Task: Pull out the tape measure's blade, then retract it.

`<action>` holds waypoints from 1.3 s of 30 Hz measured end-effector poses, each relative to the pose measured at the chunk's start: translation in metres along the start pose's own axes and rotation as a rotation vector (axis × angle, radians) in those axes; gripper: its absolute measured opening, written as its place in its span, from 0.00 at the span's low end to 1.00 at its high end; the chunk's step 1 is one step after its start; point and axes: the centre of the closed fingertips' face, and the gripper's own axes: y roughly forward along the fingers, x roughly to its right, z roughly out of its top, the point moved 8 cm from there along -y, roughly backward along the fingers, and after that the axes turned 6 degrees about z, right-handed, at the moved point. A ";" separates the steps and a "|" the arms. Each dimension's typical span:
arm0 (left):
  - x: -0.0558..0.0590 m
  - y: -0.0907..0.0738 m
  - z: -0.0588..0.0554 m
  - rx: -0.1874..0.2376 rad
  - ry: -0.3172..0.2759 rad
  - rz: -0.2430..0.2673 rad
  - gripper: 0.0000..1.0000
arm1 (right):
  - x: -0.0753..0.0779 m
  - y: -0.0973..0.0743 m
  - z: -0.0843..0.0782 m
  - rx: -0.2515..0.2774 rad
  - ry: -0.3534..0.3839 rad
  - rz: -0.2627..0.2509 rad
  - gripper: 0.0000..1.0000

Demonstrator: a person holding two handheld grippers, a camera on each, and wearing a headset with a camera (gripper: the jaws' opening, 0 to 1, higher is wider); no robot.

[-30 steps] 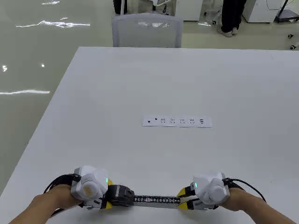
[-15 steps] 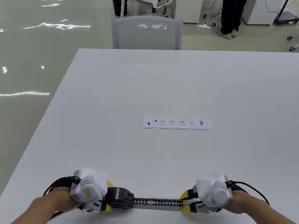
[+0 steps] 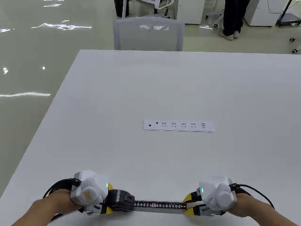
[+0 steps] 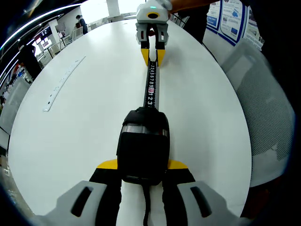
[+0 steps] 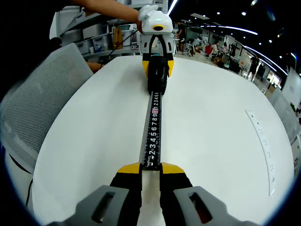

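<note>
On the surface (image 3: 188,80), well apart from the power strip (image 3: 178,125), the left tongs (image 4: 142,165) clamped the tape measure (image 4: 143,141), probably hard and weighty. The right tongs (image 5: 151,168) pinched its blade (image 5: 153,127), likely thin and springy, at the tip.

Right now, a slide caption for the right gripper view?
Right gripper holds the extended blade; left gripper holds the black case across the white table.

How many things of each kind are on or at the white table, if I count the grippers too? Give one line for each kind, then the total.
Tape measure: 1
Power strip: 1
Grippers: 2, the left gripper and the right gripper
Chair: 1
Total: 5
</note>
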 end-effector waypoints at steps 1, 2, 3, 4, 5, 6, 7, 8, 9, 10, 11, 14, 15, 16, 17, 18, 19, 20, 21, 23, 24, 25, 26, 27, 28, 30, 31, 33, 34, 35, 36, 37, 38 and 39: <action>0.000 0.000 0.000 0.000 -0.001 0.000 0.28 | 0.000 0.000 -0.001 -0.001 0.001 0.000 0.12; 0.000 0.000 0.000 0.000 0.000 -0.001 0.28 | 0.000 -0.001 -0.001 -0.001 0.001 0.000 0.12; 0.000 0.000 0.000 0.000 0.000 -0.001 0.28 | -0.001 -0.001 -0.002 -0.002 0.001 0.001 0.12; 0.000 0.000 0.001 0.000 0.000 -0.001 0.28 | -0.001 -0.002 -0.002 -0.003 0.002 0.001 0.12; 0.000 0.000 0.001 0.000 0.000 0.000 0.28 | -0.001 -0.002 -0.003 -0.003 0.002 0.001 0.12; 0.000 0.000 0.001 0.000 -0.001 0.000 0.28 | -0.001 -0.002 -0.003 -0.005 0.002 0.001 0.12; 0.000 0.001 0.000 0.001 -0.001 0.000 0.28 | -0.001 -0.003 -0.003 -0.006 0.002 0.000 0.12; 0.000 0.001 0.000 0.001 -0.001 0.000 0.28 | -0.001 -0.003 -0.004 -0.006 0.003 0.001 0.12; -0.001 0.001 -0.001 0.000 -0.001 0.000 0.28 | -0.001 -0.003 -0.004 -0.007 0.003 0.001 0.12; -0.001 0.002 -0.001 0.001 -0.001 0.000 0.28 | -0.001 -0.004 -0.005 -0.008 0.003 0.000 0.12; -0.001 0.002 -0.001 0.001 -0.002 0.000 0.28 | -0.001 -0.004 -0.005 -0.010 0.002 0.000 0.12; 0.000 0.002 -0.001 0.001 -0.002 0.001 0.28 | -0.002 -0.005 -0.006 -0.017 -0.002 0.000 0.12; 0.000 0.002 -0.001 0.001 -0.002 0.001 0.28 | -0.002 -0.005 -0.007 -0.018 -0.002 0.001 0.12; 0.000 0.002 0.000 0.000 -0.003 0.001 0.28 | -0.002 -0.005 -0.007 -0.018 -0.002 0.000 0.12; 0.000 0.002 -0.001 0.000 -0.003 0.002 0.28 | -0.002 -0.006 -0.007 -0.018 -0.001 0.000 0.12; 0.000 0.003 -0.001 0.000 -0.003 0.002 0.28 | -0.002 -0.006 -0.007 -0.018 -0.001 0.000 0.12; 0.000 0.003 -0.002 0.000 -0.003 0.002 0.28 | -0.002 -0.006 -0.007 -0.019 -0.002 0.000 0.12; 0.000 0.003 -0.002 0.000 -0.003 0.002 0.28 | -0.002 -0.007 -0.008 -0.022 -0.001 0.000 0.12; 0.000 0.003 -0.002 0.000 -0.003 0.002 0.28 | -0.002 -0.007 -0.008 -0.021 -0.001 0.000 0.12; 0.000 0.003 -0.002 -0.001 -0.004 0.002 0.28 | -0.002 -0.008 -0.008 -0.024 -0.004 -0.001 0.12; 0.000 0.003 -0.002 -0.001 -0.004 0.002 0.28 | -0.002 -0.008 -0.009 -0.024 -0.004 -0.001 0.12; 0.000 0.003 -0.002 -0.001 -0.003 0.002 0.28 | -0.002 -0.009 -0.009 -0.023 -0.002 0.000 0.12; 0.000 0.003 -0.002 -0.001 -0.003 0.002 0.28 | -0.001 -0.009 -0.009 -0.024 -0.003 -0.001 0.12; 0.000 0.003 -0.002 -0.002 -0.004 0.002 0.28 | -0.001 -0.009 -0.009 -0.025 -0.004 -0.001 0.12; 0.000 0.003 -0.002 -0.002 -0.003 0.003 0.28 | -0.001 -0.010 -0.010 -0.025 -0.003 0.000 0.12; 0.000 0.003 -0.001 -0.002 -0.003 0.003 0.28 | -0.001 -0.010 -0.011 -0.027 -0.003 -0.001 0.12; 0.000 0.002 0.000 -0.002 -0.003 0.003 0.28 | -0.002 -0.010 -0.011 -0.027 -0.001 0.000 0.12; 0.000 0.002 0.000 -0.001 -0.004 0.002 0.28 | -0.002 -0.011 -0.012 -0.029 -0.002 0.000 0.12; 0.000 0.002 0.000 -0.001 -0.003 0.002 0.28 | -0.002 -0.011 -0.012 -0.029 -0.001 0.000 0.12; 0.000 0.002 0.000 -0.001 -0.003 0.002 0.28 | -0.002 -0.011 -0.012 -0.029 -0.001 0.001 0.12; 0.000 0.002 0.000 -0.001 -0.003 0.002 0.28 | -0.002 -0.012 -0.013 -0.030 0.000 0.000 0.12; 0.000 0.003 0.000 -0.001 -0.004 0.002 0.28 | -0.002 -0.012 -0.014 -0.031 0.000 0.000 0.12; 0.000 0.003 0.000 -0.001 -0.003 0.002 0.28 | -0.002 -0.012 -0.014 -0.032 0.001 0.000 0.12; 0.000 0.003 0.000 0.000 -0.004 0.002 0.28 | -0.002 -0.013 -0.014 -0.033 0.000 0.000 0.12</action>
